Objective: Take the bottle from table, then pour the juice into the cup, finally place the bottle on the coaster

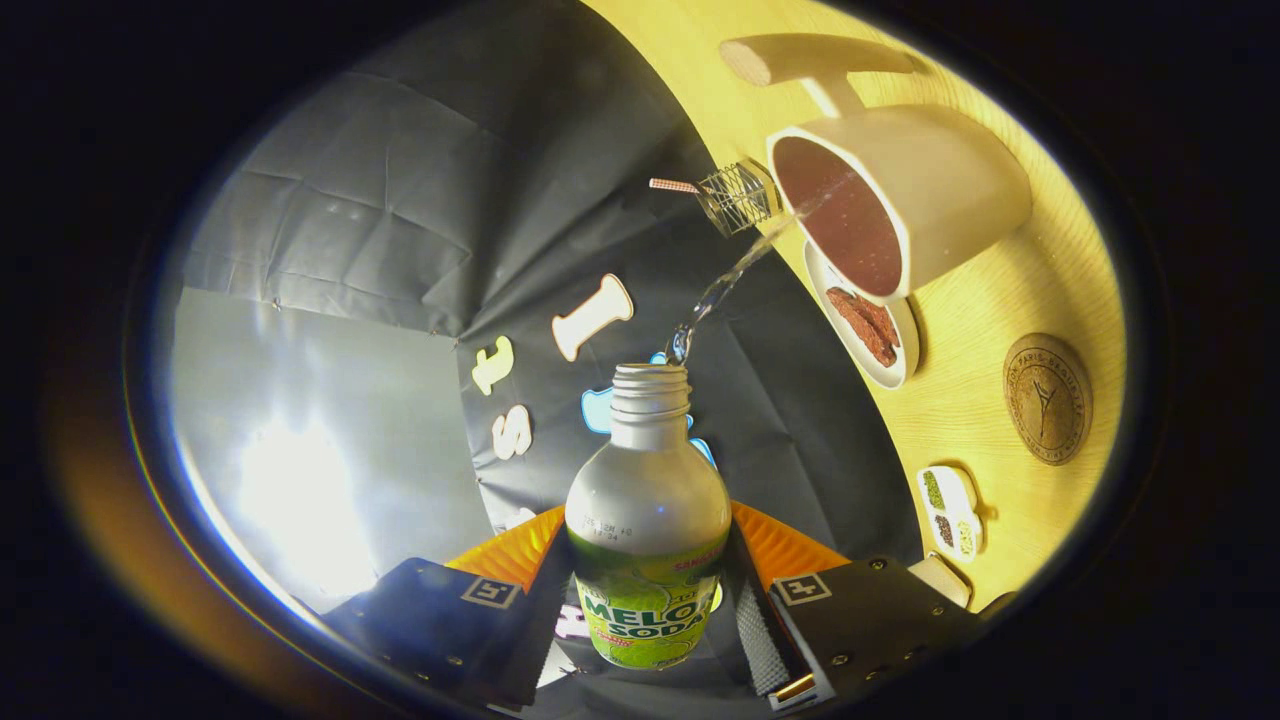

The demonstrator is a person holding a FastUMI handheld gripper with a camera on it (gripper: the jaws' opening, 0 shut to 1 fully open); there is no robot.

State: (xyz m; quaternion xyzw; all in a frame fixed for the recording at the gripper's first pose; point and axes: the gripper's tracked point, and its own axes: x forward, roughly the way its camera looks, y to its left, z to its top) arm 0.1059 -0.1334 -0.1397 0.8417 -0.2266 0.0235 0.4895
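My gripper [648,610] is shut on a bottle [648,520] with a green soda label, both fingers pressing its sides. The view is rolled over, so the bottle lies tipped with its open threaded neck [650,385] pointing toward a white cup [905,195]. A thin clear stream [735,275] runs from the neck into the cup's mouth, whose inside looks dark reddish-brown. The cup stands on the wooden table [990,330]. A round brown coaster [1047,398] with an embossed mark lies on the table beside the cup, nearer to my fingers.
A small white dish [868,330] with reddish pieces sits right by the cup. A wire basket [738,196] stands beyond it. A white divided dish [950,510] with green and dark bits lies near the coaster. A pale T-shaped wooden piece [800,62] lies past the cup.
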